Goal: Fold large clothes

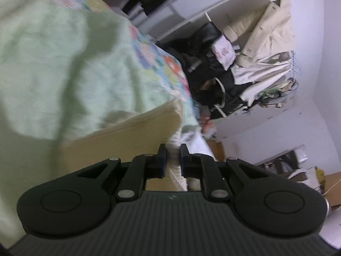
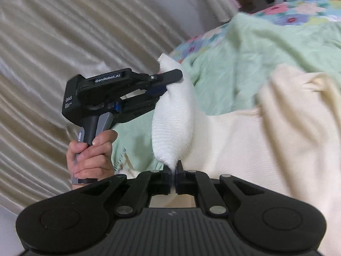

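The right gripper is clamped on the ribbed edge of a cream knit garment, whose band rises toward 12 o'clock to the left gripper, closed on the same band higher up. In the left wrist view the left gripper pinches that knit edge between its pads. The garment spreads toward 3 o'clock over a mint-green blanket on the bed, above a floral quilt. A hand holds the left gripper's handle at 9 o'clock, before a cream curtain.
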A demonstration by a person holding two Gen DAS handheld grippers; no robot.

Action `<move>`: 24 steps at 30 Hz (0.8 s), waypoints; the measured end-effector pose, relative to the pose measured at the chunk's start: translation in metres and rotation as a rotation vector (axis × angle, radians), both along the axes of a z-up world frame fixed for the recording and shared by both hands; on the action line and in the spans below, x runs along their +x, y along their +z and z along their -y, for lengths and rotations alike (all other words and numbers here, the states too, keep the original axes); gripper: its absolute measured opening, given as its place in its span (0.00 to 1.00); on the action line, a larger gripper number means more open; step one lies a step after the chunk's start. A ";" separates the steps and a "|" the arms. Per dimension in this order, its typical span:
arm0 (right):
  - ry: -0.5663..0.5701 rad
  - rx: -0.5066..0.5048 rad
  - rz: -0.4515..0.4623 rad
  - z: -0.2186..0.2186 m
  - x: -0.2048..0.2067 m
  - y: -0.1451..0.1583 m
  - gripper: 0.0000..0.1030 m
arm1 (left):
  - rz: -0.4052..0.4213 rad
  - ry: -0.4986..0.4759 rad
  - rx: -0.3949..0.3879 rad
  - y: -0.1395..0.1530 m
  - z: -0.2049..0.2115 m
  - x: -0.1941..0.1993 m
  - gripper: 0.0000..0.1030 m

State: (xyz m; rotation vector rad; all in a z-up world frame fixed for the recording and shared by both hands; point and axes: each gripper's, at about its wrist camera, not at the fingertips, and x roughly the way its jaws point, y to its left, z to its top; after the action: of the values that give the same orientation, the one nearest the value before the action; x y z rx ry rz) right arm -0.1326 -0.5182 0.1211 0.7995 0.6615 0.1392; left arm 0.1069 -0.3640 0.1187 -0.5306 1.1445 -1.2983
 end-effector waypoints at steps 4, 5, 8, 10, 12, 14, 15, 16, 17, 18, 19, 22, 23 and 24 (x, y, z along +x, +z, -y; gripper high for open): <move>-0.117 0.015 -0.002 0.062 -0.044 -0.011 0.04 | -0.004 -0.057 -0.012 0.004 0.073 -0.028 0.11; -0.142 0.027 -0.015 0.076 -0.051 -0.022 0.06 | -0.006 -0.048 0.018 -0.002 0.090 -0.031 0.12; -0.228 0.003 -0.109 0.104 -0.059 -0.056 0.40 | -0.090 0.061 0.114 -0.025 0.096 -0.037 0.17; -0.366 -0.016 -0.227 0.110 -0.072 -0.078 0.49 | -0.092 0.090 0.124 -0.037 0.076 -0.046 0.24; -0.405 -0.025 -0.207 0.103 -0.083 -0.082 0.49 | -0.029 0.126 0.196 -0.045 0.052 -0.055 0.39; -0.453 -0.034 -0.144 0.084 -0.105 -0.079 0.54 | 0.005 0.135 0.259 -0.052 0.034 -0.061 0.45; -0.474 -0.050 -0.115 0.072 -0.113 -0.074 0.56 | 0.011 0.134 0.285 -0.056 0.026 -0.063 0.47; -0.494 -0.067 -0.086 0.061 -0.120 -0.069 0.56 | 0.013 0.132 0.307 -0.060 0.019 -0.066 0.49; -0.500 -0.090 -0.063 0.052 -0.124 -0.066 0.56 | 0.000 0.118 0.310 -0.064 0.016 -0.069 0.53; -0.481 -0.132 -0.038 0.040 -0.125 -0.061 0.56 | -0.014 0.099 0.313 -0.069 0.014 -0.070 0.59; -0.451 -0.170 -0.015 0.029 -0.126 -0.060 0.56 | -0.025 0.072 0.320 -0.073 0.015 -0.075 0.61; -0.376 -0.179 0.036 0.005 -0.125 -0.053 0.56 | -0.057 -0.049 0.304 -0.083 0.024 -0.096 0.65; -0.376 -0.165 0.043 0.004 -0.122 -0.052 0.57 | -0.082 -0.092 0.287 -0.085 0.025 -0.106 0.70; -0.407 -0.139 0.036 0.007 -0.120 -0.053 0.58 | -0.094 -0.113 0.281 -0.088 0.028 -0.111 0.76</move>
State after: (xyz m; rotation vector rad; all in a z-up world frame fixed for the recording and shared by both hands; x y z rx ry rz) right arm -0.2531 -0.5255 0.0678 0.7802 0.4575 -0.2588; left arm -0.0038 -0.3921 0.0304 -0.3256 1.4257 -1.1921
